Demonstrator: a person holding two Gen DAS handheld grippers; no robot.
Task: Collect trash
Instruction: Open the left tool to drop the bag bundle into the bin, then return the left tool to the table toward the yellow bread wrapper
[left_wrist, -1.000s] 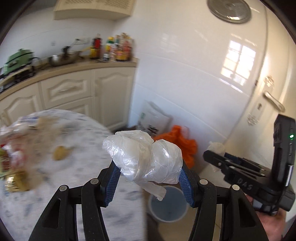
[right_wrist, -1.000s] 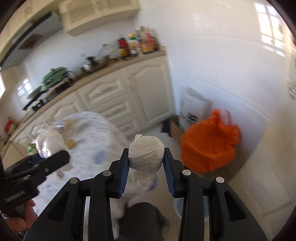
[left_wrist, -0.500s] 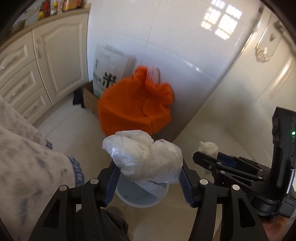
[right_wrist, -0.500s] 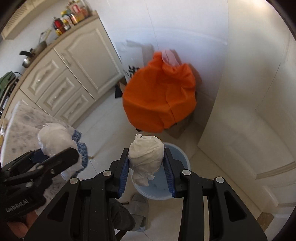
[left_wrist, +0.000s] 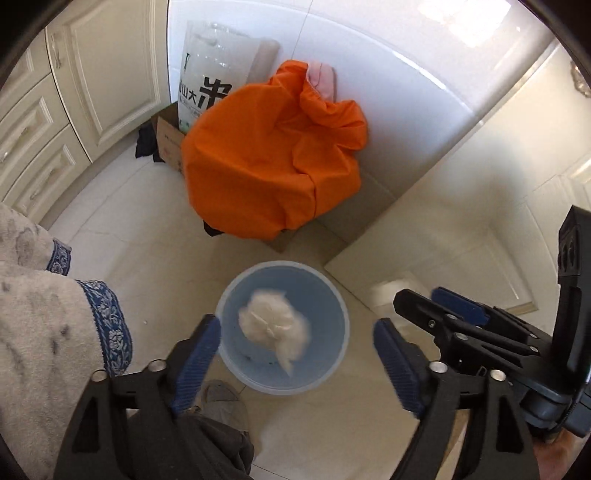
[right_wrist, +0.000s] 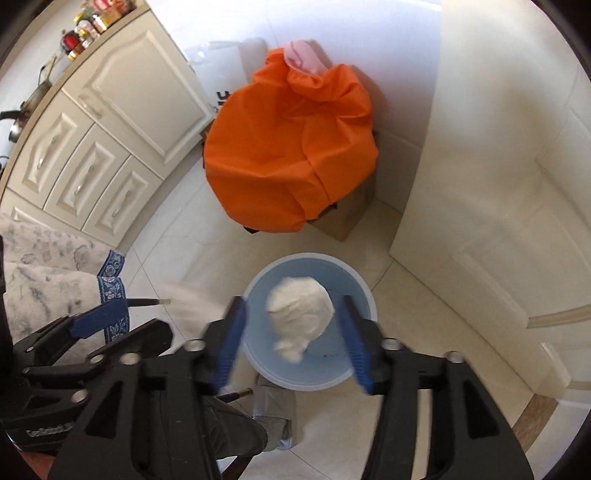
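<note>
Both grippers' fingers have just been opening and stand wide: left gripper (left_wrist: 295, 354) over a plastic wad (left_wrist: 275, 328) in the blue bin (left_wrist: 332, 306), right gripper (right_wrist: 291, 336) around a loose tissue ball (right_wrist: 299, 310).

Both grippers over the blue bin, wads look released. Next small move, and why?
Probably lift both grippers clear and swing back toward the table for more trash. The left gripper and right gripper have just been opening and press on nothing; a white wad shows blurred over the blue bin, the other wad likewise.
</note>
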